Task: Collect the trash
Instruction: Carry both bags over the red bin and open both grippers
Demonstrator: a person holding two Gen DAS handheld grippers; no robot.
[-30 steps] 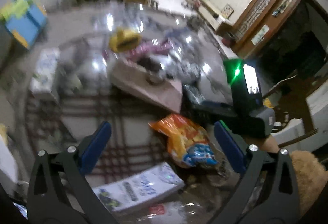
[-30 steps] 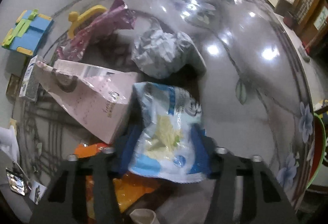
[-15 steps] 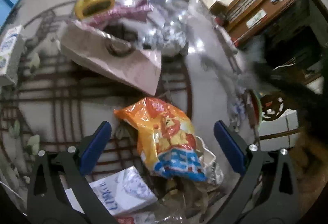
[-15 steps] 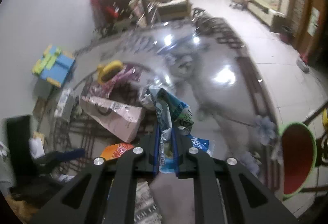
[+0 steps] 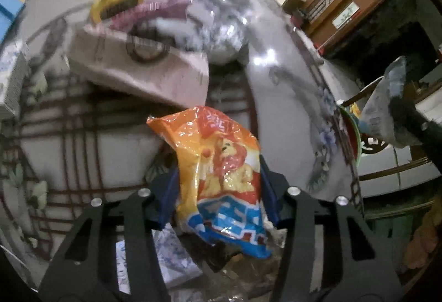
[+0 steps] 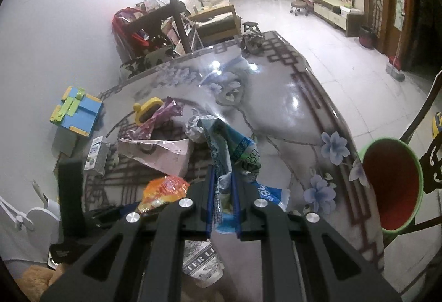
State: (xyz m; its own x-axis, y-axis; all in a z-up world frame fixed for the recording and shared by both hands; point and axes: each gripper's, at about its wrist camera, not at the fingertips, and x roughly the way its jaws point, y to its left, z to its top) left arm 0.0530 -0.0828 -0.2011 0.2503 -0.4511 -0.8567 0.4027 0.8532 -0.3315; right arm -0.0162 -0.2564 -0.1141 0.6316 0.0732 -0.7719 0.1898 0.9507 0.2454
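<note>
Though 2 wrappers are in hand, most of the litter is left. The right tool (image 6: 223, 199) is clamped nearly shut on a blue-and-white snack bag (image 6: 232, 152), held up off the surface (image 6: 292, 97), with a green-rimmed red bin (image 6: 392, 185) just off the surface's edge. The left tool (image 5: 218, 191) is closing its jaws around an orange chip bag (image 5: 221, 172); the blue pads sit against both sides of it, low over the surface. By my judgement neither bag is binned yet. Left lying are a pink paper bag (image 6: 160, 152), a purple wrapper (image 6: 157, 119), a crumpled silvery wad (image 6: 194, 126) and printed paper near the front edge. That surface is glossy, patterned with flowers and dark lattice lines. Beyond it lies a tiled living room with sofas and a wall television.
</note>
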